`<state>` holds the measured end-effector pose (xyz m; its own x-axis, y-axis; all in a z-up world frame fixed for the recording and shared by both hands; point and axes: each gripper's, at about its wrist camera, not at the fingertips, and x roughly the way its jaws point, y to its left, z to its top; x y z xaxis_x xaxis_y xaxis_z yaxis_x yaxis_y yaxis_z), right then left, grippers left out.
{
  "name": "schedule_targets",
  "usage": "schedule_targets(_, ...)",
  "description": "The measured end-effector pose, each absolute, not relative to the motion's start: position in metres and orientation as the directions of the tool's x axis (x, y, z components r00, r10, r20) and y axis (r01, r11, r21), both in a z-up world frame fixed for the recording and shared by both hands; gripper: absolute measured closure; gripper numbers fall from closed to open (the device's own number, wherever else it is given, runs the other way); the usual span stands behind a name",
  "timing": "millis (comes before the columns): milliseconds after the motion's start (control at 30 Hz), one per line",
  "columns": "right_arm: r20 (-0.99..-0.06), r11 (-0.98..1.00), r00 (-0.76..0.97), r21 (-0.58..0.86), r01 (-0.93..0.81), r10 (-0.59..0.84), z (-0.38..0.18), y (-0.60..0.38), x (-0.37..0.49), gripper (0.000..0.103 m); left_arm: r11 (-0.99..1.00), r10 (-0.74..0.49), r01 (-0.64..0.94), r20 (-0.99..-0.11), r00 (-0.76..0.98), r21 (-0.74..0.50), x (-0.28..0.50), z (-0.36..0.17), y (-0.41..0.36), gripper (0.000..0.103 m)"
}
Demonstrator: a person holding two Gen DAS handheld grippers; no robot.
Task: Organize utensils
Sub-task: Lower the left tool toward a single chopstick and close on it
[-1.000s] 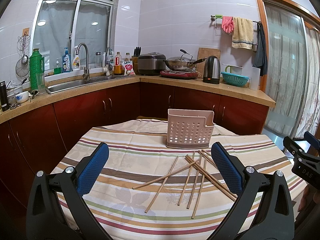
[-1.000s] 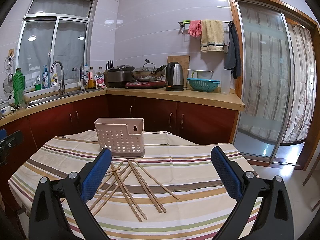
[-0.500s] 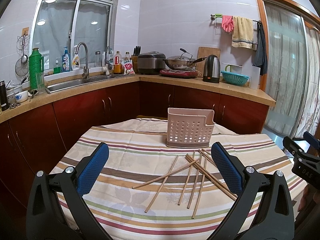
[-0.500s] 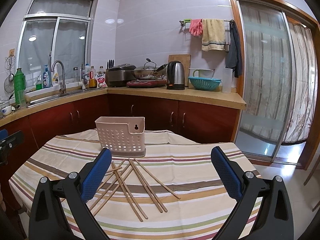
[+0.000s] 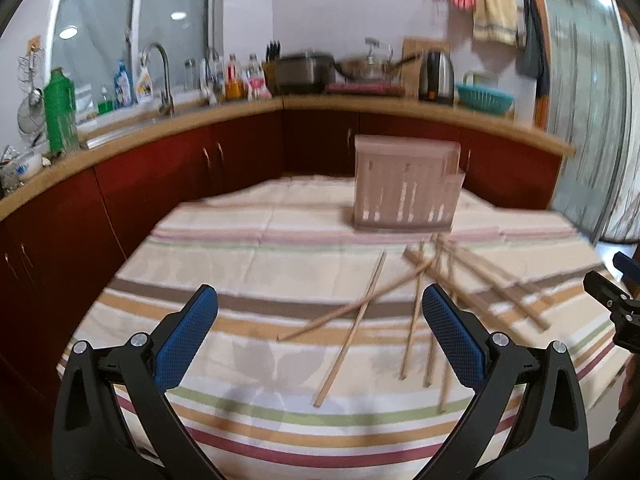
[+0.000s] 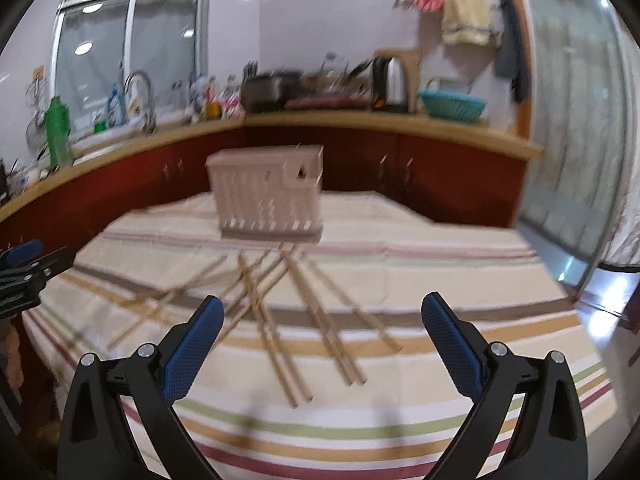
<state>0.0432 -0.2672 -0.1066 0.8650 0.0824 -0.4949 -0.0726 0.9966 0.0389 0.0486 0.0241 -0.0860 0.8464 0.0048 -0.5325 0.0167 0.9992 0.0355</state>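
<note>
L wrist cam sits behind the left gripper [image 5: 318, 324] and looks fwd along its fingers, down a bit at the striped table [image 5: 240, 420]. R wrist cam does the same behind the right gripper [image 6: 322, 326]. Both face the far kitchen counter [image 5: 384, 106] and hang low, near the table's close edge. Both views share the chopsticks [image 5: 352, 340], the pink basket [image 5: 404, 192] and the counter. L view sees the basket more to its right, R view more to its left. Each cam catches the other gripper at its edge. Both pics are blurry.
</note>
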Motion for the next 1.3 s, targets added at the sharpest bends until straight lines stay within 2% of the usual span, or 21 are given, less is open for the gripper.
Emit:
schedule_targets(100,-0.547,0.993,0.830,0.033,-0.113,0.113,-0.131,-0.262,0.053,0.012,0.999,0.002,0.027,-0.574,0.819,0.043,0.058,-0.110,0.028,0.011)
schedule_targets(133,-0.565,0.991,0.815,0.039,-0.131,0.130,-0.139,-0.260,0.057,0.027,0.999,0.001,0.031,-0.584,0.811,0.045,0.061,-0.115,0.028,0.015)
schedule_targets(167,-0.585,0.988,0.797,0.051,-0.148,0.150,-0.147,-0.259,0.060,0.047,0.998,-0.002,0.037,-0.601,0.799,0.045,0.064,-0.122,0.030,0.016)
schedule_targets(200,-0.605,0.985,0.779,0.066,-0.158,0.165,-0.153,-0.259,0.065,0.052,0.998,-0.007,0.042,-0.614,0.790,0.042,0.067,-0.127,0.031,0.017)
schedule_targets(333,-0.634,0.971,0.737,0.117,-0.207,0.233,-0.174,-0.255,0.072,0.056,0.998,-0.011,0.050,-0.631,0.775,0.044,0.075,-0.141,0.035,0.020)
schedule_targets(567,-0.684,0.954,0.674,0.114,-0.279,0.279,-0.194,-0.242,0.084,0.076,0.997,-0.008,0.059,-0.643,0.766,0.058,0.090,-0.149,0.041,0.023)
schedule_targets(900,-0.700,0.958,0.671,0.068,-0.279,0.245,-0.198,-0.240,0.092,0.078,0.995,-0.006,0.070,-0.671,0.742,0.069,0.108,-0.163,0.052,0.023)
schedule_targets(1000,-0.702,0.956,0.667,0.069,-0.285,0.249,-0.197,-0.241,0.090,0.082,0.994,-0.008,0.079,-0.674,0.739,0.075,0.114,-0.167,0.057,0.023)
schedule_targets(1067,-0.702,0.953,0.663,0.074,-0.293,0.259,-0.198,-0.242,0.088,0.088,0.993,-0.016,0.093,-0.680,0.733,0.077,0.118,-0.170,0.061,0.026)
schedule_targets(1233,-0.705,0.952,0.660,0.072,-0.296,0.258,-0.198,-0.239,0.087,0.090,0.985,-0.106,0.174,-0.728,0.678,0.019,0.134,-0.183,0.070,0.043)
schedule_targets(1300,-0.705,0.953,0.660,0.074,-0.295,0.259,-0.198,-0.239,0.087,0.090,0.976,-0.150,0.216,-0.736,0.660,-0.005,0.139,-0.184,0.070,0.043)
